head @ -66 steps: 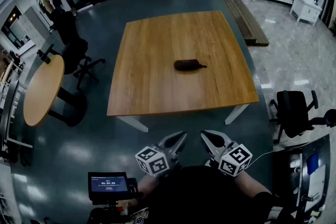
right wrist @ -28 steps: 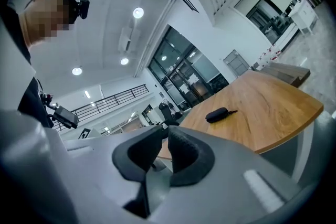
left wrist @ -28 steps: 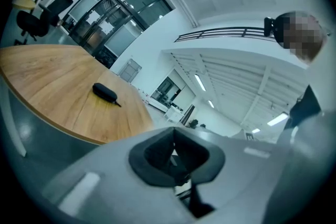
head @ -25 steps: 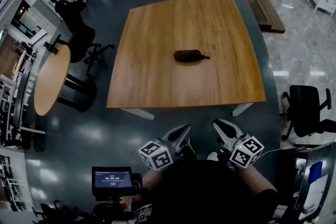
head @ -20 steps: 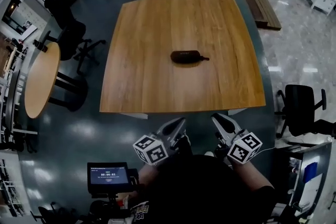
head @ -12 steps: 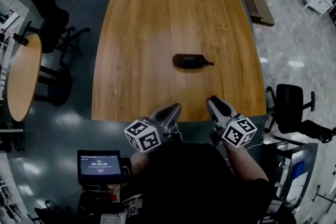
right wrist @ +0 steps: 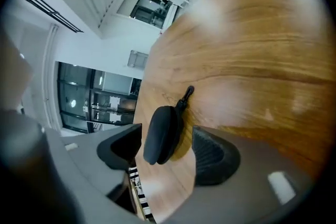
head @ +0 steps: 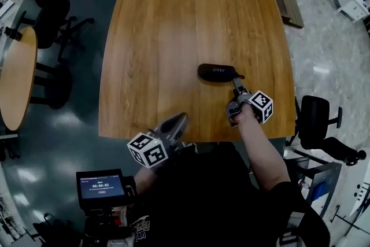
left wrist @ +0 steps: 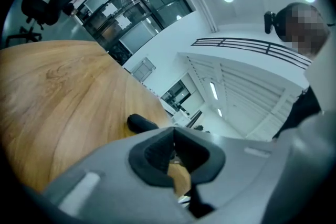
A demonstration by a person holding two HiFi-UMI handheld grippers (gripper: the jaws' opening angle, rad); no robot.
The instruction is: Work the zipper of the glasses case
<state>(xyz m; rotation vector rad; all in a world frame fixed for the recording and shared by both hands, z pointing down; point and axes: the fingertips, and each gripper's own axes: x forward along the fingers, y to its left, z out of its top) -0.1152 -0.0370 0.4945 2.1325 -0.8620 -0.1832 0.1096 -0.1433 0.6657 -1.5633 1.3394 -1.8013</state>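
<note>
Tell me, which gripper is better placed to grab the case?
Right. The right gripper is right at the case; its jaws have just been opening, with the case between them, not yet pinched. The left gripper is shut, back at the table edge, apart from the case.

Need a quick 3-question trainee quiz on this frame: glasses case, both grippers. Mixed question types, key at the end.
1. True or false: the left gripper has its fingers closed on nothing.
2. The glasses case lies: A) on the wooden table; B) on the floor; C) in the left gripper.
3. Which gripper is nearer the case?
Key: 1 true. 2 A. 3 the right gripper; its fingers have just been opening, stand apart and do not press on the case.
</note>
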